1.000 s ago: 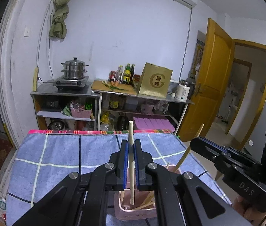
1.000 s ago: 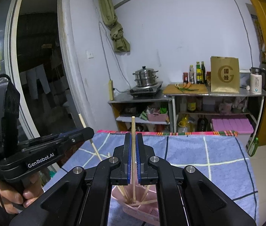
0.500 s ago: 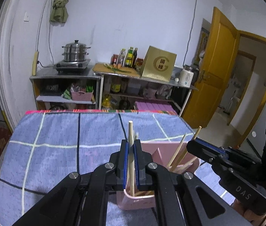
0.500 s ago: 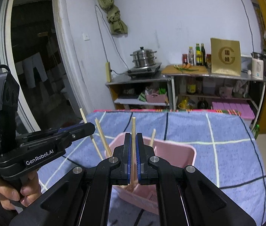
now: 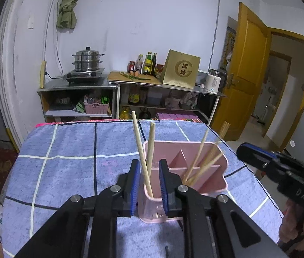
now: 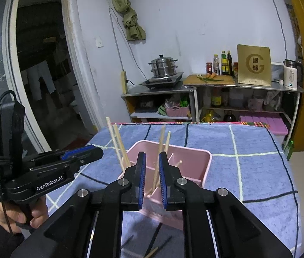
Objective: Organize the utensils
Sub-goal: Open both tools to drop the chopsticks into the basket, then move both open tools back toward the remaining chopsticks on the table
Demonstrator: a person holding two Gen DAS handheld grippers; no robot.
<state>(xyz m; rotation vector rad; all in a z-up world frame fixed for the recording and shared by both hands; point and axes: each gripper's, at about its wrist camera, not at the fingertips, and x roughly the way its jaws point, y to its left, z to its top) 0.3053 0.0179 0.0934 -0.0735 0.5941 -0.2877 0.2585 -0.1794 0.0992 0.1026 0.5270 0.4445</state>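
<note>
Both grippers over pink utensil holder (image 5: 216,185) on the blue-checked desk (image 5: 65,167).

Left wrist view: left gripper (image 5: 149,182) jaws parted, two chopsticks (image 5: 142,157) leaning loose between them in the near compartment. Right wrist view: right gripper (image 6: 151,180) jaws parted around a free-standing chopstick (image 6: 158,167); holder beneath.

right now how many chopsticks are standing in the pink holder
5 chopsticks: two in the pink holder's left compartment, between the open left gripper; three in its right compartment. More could lie hidden inside.
</note>
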